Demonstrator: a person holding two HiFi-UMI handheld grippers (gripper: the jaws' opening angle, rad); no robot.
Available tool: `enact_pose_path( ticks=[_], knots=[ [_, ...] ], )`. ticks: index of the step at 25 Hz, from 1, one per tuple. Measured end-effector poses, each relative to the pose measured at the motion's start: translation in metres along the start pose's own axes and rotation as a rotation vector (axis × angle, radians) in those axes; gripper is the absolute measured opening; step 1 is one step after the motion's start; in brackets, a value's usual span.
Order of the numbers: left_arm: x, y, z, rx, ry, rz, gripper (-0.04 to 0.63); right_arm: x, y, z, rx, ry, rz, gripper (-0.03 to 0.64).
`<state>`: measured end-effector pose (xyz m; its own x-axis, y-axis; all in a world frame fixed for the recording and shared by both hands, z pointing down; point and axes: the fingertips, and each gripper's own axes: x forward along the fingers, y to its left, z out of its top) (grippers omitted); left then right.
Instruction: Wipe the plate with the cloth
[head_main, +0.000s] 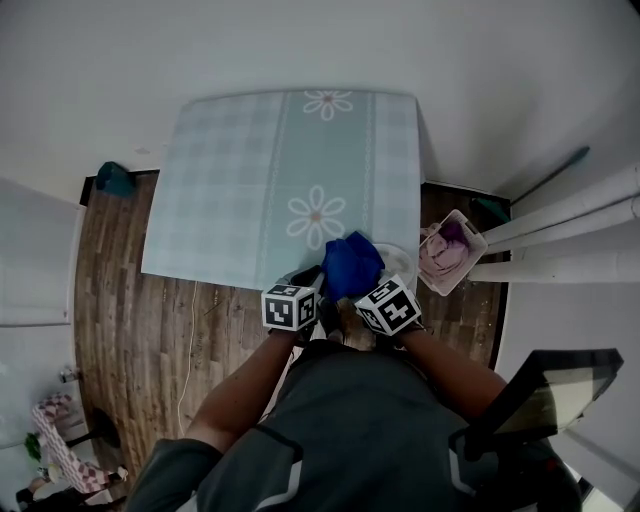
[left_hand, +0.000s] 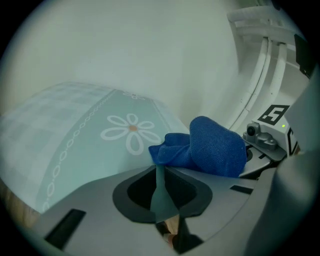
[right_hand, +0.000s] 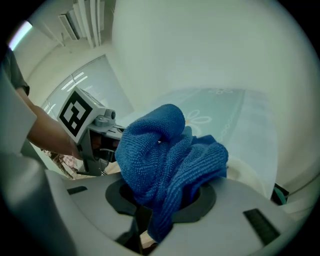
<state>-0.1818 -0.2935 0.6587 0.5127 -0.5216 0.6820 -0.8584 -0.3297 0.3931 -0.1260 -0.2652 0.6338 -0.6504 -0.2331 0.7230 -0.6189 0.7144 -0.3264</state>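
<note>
Right claw (right_hand: 159, 200) is pinched on the blue cloth (right_hand: 165, 155), which bulges up out of its jaws in a thick wad and hangs down between them. Left claw (left_hand: 160, 172) stands just beside it, its jaws only a narrow slit apart. Through the slit I see the desk cover and nothing gripped. The wad sits over the left part of the white plate (head_main: 403, 265), which lies at the near right corner of the desk (head_main: 250, 180), close to the near edge. Only the plate's right side shows past the cloth.

Both marker cubes, left (head_main: 290, 307) and right (head_main: 390, 305), hang over that near edge, close to each other. The person's forearms come in together behind them, so the two claws crowd one another at the plate. From the left claw's side the cloth blocks the plate altogether.

Beyond the claws the pale checked cover with its daisies (head_main: 316, 215) runs flat to the far edge and out to the left. On the right the desk edge comes just past the plate. Off the desk on that side lies a squarish tray (head_main: 452, 250) with pink and purple in it; what it rests on I can't tell. Past it, long white bars (head_main: 580, 215) slant along the wall. A dark-framed panel (head_main: 560, 385) stands by the person's right elbow. A teal thing (head_main: 115, 178) lies on the wood floor (head_main: 110, 300) by the desk's far left corner.
</note>
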Motion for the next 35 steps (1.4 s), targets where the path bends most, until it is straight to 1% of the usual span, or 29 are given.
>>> enact_pose_path(
  ticks=[4,8,10,12,13,15,17,19,22,24,27,31,35],
  knots=[
    [0.001,-0.004,0.002,0.001,-0.006,-0.017,0.06,-0.029,-0.028,-0.021,0.061,0.005,-0.078,0.129],
    [0.005,-0.009,0.004,0.009,-0.012,-0.028,0.06,-0.061,-0.055,-0.039,0.122,-0.031,-0.152,0.129],
    [0.006,-0.011,0.004,0.01,-0.016,-0.03,0.06,-0.076,-0.064,-0.045,0.145,-0.048,-0.189,0.129],
    [0.004,-0.01,0.004,0.011,-0.019,-0.026,0.06,-0.086,-0.065,-0.047,0.173,-0.063,-0.204,0.129],
    [0.003,-0.01,0.004,0.012,-0.02,-0.022,0.06,-0.088,-0.06,-0.045,0.188,-0.068,-0.194,0.129],
    [-0.001,-0.007,0.003,0.011,-0.024,-0.012,0.06,-0.084,-0.038,-0.035,0.183,-0.08,-0.124,0.129],
    [-0.005,-0.006,0.002,0.008,-0.027,-0.002,0.06,-0.07,-0.006,-0.019,0.115,-0.09,-0.02,0.129],
    [-0.008,-0.007,0.001,0.008,-0.026,-0.002,0.06,-0.051,0.021,-0.007,0.042,-0.092,0.061,0.129],
    [-0.014,-0.005,-0.002,0.019,-0.016,0.002,0.06,-0.02,0.041,-0.005,-0.039,-0.052,0.116,0.129],
    [-0.017,-0.004,-0.003,0.022,-0.015,0.015,0.06,-0.013,0.039,-0.011,-0.045,-0.027,0.119,0.129],
    [-0.017,-0.006,-0.002,0.023,-0.023,0.019,0.06,-0.025,0.02,-0.027,0.02,-0.027,0.085,0.129],
    [-0.013,-0.01,-0.004,0.026,-0.022,0.012,0.06,-0.055,-0.016,-0.051,0.126,-0.053,0.011,0.129],
    [-0.01,-0.018,-0.004,0.026,-0.024,0.0,0.06,-0.083,-0.049,-0.073,0.198,-0.064,-0.077,0.129]
  ],
)
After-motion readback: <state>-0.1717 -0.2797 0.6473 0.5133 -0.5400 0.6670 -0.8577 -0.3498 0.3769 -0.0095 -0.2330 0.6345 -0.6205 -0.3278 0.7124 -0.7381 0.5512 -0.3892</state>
